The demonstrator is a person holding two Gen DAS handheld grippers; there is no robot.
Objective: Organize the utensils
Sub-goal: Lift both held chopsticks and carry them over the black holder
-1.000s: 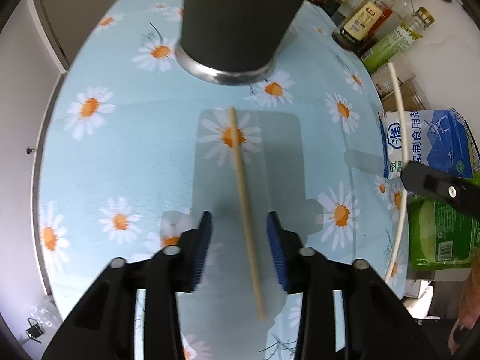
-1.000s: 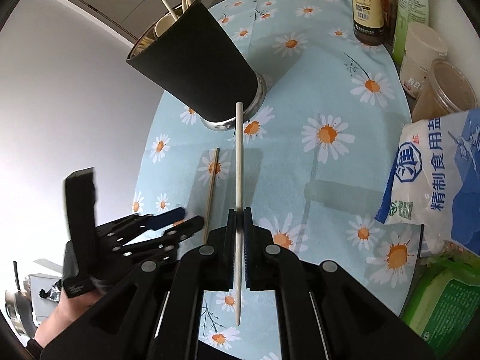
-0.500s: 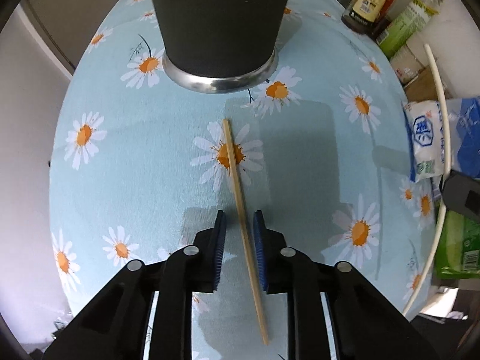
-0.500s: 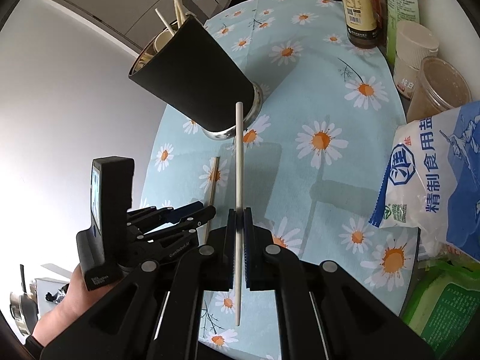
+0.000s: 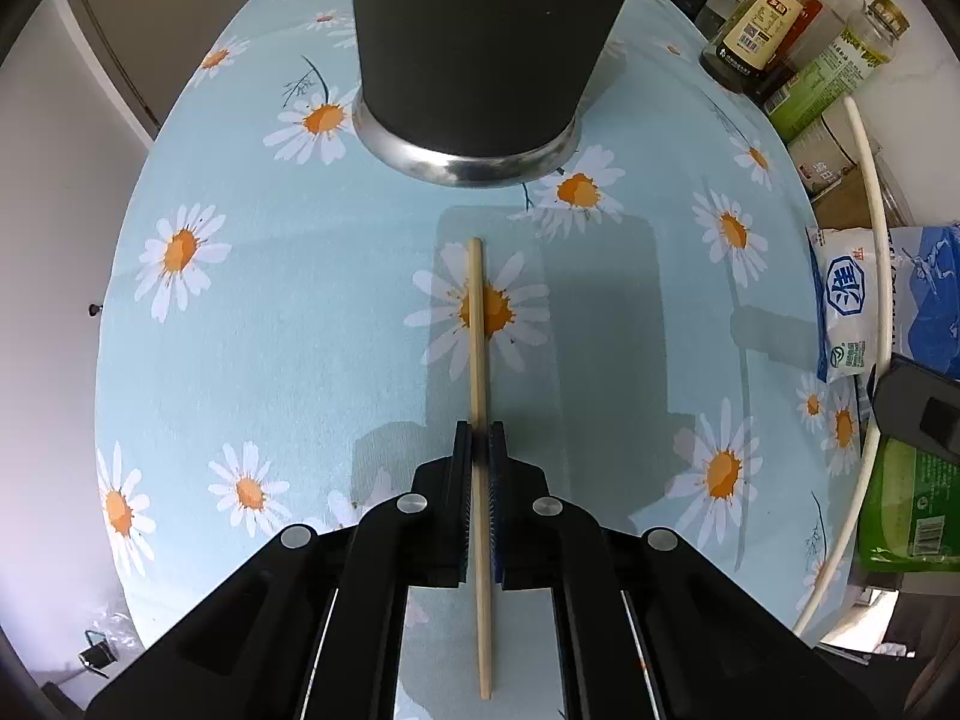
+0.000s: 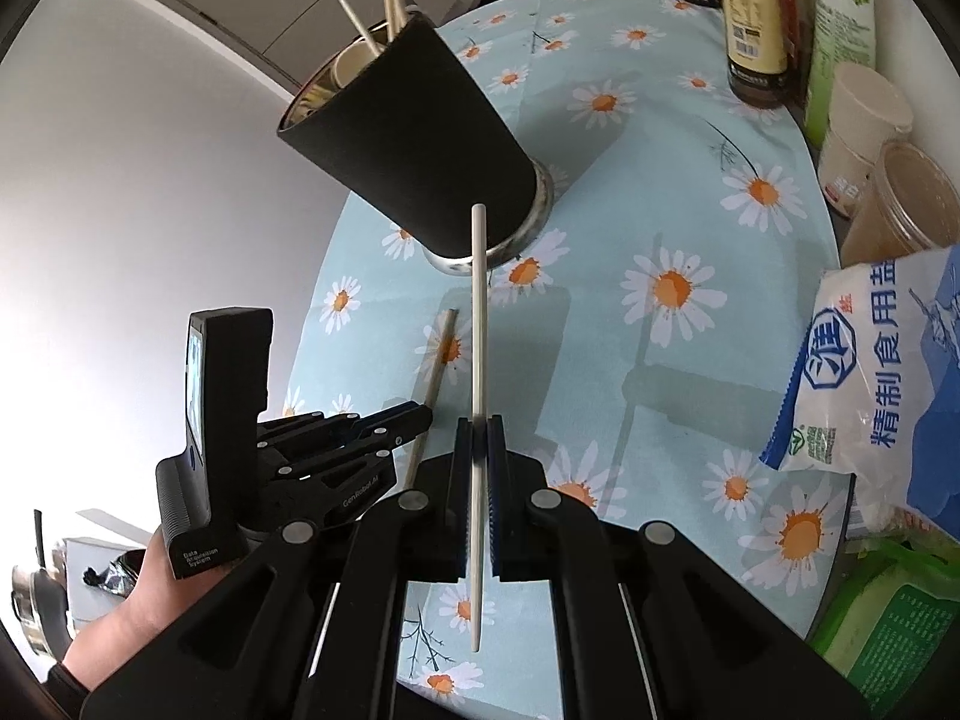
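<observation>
1. on the table (image 5: 252, 312), in the left wrist view, the left gripper (image 5: 478, 450) has its jaws pressed together on a wooden chopstick (image 5: 478, 348). the stick lies flat on the daisy-print cloth, its far end pointing at the black utensil cup (image 5: 480, 48).
2. in the same view the cup's steel base sits a little beyond the stick's far tip, not touching it. its mouth is out of frame, so nothing of its contents shows here.
3. at the right edge a white chopstick (image 5: 873, 276) curves across the frame in front of a salt bag (image 5: 846, 306) and sauce bottles (image 5: 756, 42).
4. in the right wrist view, the right gripper (image 6: 478, 444) is clamped on the white chopstick (image 6: 478, 324), which is held off the cloth. its far tip points toward the lower wall of the cup (image 6: 414, 138).
5. here the cup's open mouth shows: several pale sticks (image 6: 384, 12) stand in it, leaning against the rim. their number is hard to tell.
6. to the left, the left gripper (image 6: 414, 417) sits low on the table over the wooden chopstick (image 6: 435, 366).
7. my reading: the job is well along. some utensils are already in the cup, both loose chopsticks are gripped, and what remains is lifting each and dropping it into the cup's mouth.
</observation>
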